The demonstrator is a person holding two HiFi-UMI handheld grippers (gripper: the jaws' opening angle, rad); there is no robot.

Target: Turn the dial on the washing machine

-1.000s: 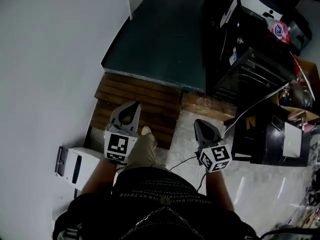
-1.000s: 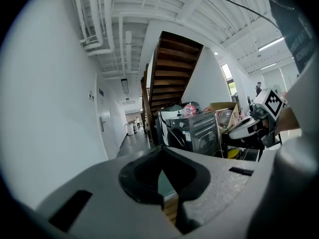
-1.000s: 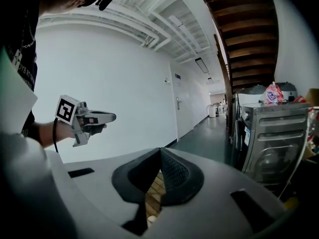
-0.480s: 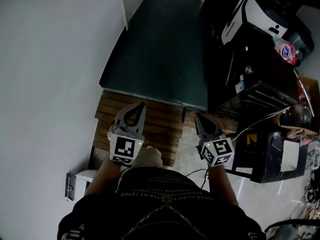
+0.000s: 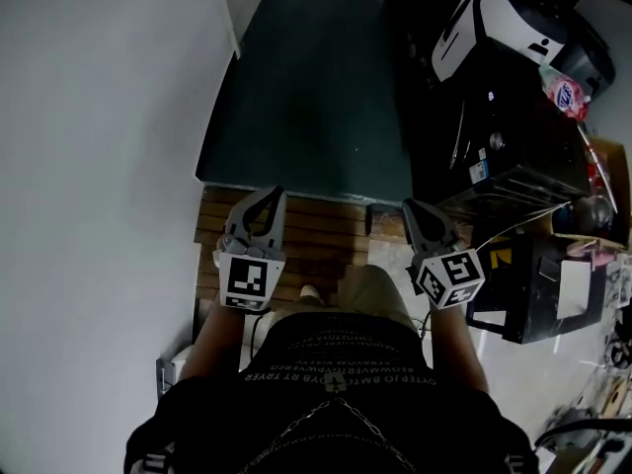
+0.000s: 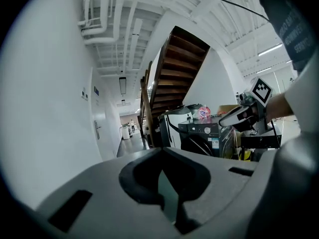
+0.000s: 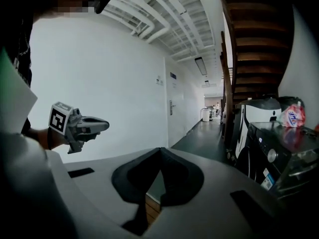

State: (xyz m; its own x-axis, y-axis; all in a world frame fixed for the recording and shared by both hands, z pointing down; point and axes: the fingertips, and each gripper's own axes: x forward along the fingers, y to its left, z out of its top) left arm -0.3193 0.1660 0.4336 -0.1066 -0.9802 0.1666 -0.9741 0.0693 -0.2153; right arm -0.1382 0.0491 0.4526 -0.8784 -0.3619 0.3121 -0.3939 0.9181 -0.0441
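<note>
A building's utility corridor. Ahead of the right gripper (image 5: 415, 208) a hallway (image 7: 202, 136) runs under ceiling pipes (image 7: 149, 11). Washing machines (image 7: 276, 156) stand right of it, beneath a staircase (image 7: 259, 49).

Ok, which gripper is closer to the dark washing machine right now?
Right. The right gripper is a short way from the washing machine, which stands ahead and to its right. The left gripper is farther off, on the side of the white wall.

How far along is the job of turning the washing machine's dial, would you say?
Nothing looks done: nothing touches the dial. In hand: the left tongs and right tongs are shut, empty, held out well short of the washing machine ahead on the right. Left: reach the dial, grip it, turn it.
</note>
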